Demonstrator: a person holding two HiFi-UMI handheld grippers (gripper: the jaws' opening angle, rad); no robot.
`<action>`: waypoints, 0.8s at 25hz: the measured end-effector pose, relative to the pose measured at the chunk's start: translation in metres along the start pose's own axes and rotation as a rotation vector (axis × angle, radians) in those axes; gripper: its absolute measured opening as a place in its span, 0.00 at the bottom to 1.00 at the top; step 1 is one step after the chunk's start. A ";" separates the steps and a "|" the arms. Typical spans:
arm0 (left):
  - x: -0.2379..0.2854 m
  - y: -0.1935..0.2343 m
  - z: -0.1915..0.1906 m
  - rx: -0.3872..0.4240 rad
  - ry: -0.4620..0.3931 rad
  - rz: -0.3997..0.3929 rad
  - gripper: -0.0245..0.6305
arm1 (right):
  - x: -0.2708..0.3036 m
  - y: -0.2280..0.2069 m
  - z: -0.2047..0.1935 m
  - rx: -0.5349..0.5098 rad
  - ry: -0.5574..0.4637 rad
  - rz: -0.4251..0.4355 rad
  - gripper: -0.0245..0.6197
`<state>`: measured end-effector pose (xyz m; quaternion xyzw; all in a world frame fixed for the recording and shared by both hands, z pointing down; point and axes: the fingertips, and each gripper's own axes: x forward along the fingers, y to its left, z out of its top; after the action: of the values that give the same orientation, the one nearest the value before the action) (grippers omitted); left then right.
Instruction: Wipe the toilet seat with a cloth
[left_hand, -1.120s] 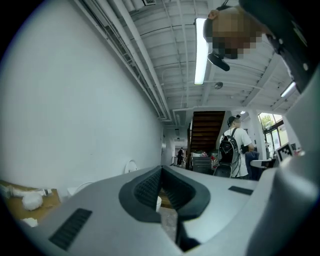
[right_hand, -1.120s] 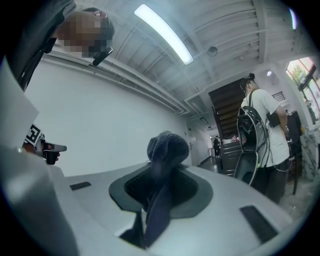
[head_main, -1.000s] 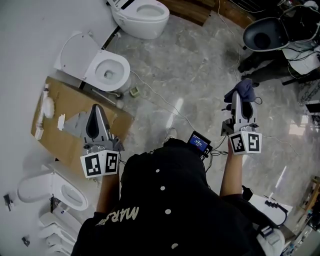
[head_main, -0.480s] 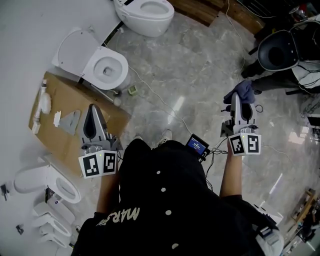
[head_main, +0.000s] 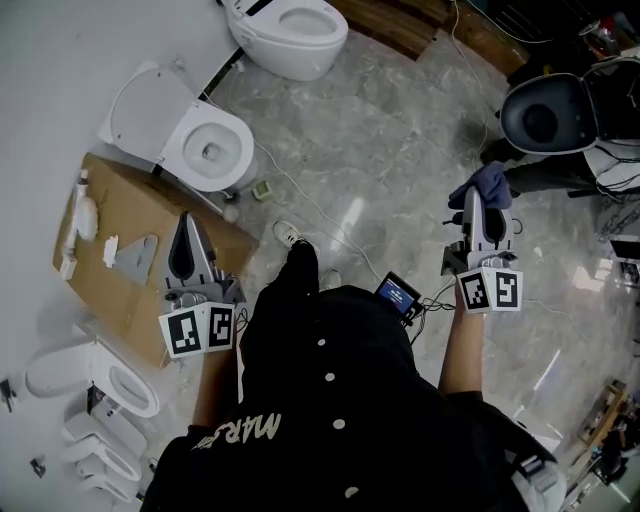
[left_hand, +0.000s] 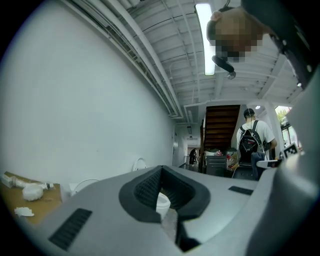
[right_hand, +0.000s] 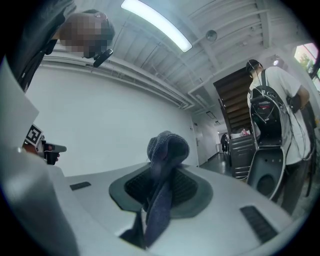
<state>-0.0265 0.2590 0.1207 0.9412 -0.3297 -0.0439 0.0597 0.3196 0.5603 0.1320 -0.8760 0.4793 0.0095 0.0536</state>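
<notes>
Blue-grey cloth (head_main: 487, 181) pinched in my right gripper (head_main: 480, 203), left gripper (head_main: 187, 222) pressed together, empty; I judge the carry to the toilet seat (head_main: 239, 141) needs a firm pinch.

1. The right gripper's (right_hand: 161, 184) jaws are clamped on a blue-grey cloth (right_hand: 167, 146).
2. The cloth bunches above the pads and trails down between them.
3. A person (right_hand: 274, 107) with a backpack stands at right, beside dark stairs (right_hand: 234, 102).
4. A strip light (right_hand: 156, 24) runs overhead.
</notes>
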 end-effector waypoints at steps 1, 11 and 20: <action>0.008 0.003 0.000 0.000 -0.003 -0.004 0.05 | 0.007 0.000 0.002 -0.002 -0.005 -0.005 0.18; 0.093 0.046 0.020 -0.016 -0.045 0.000 0.05 | 0.106 0.022 0.018 -0.011 -0.027 0.019 0.18; 0.152 0.116 0.033 -0.012 -0.073 0.045 0.05 | 0.207 0.059 0.019 -0.024 -0.052 0.050 0.18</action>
<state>0.0165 0.0716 0.0977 0.9309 -0.3524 -0.0788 0.0541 0.3821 0.3572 0.0940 -0.8636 0.4995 0.0392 0.0552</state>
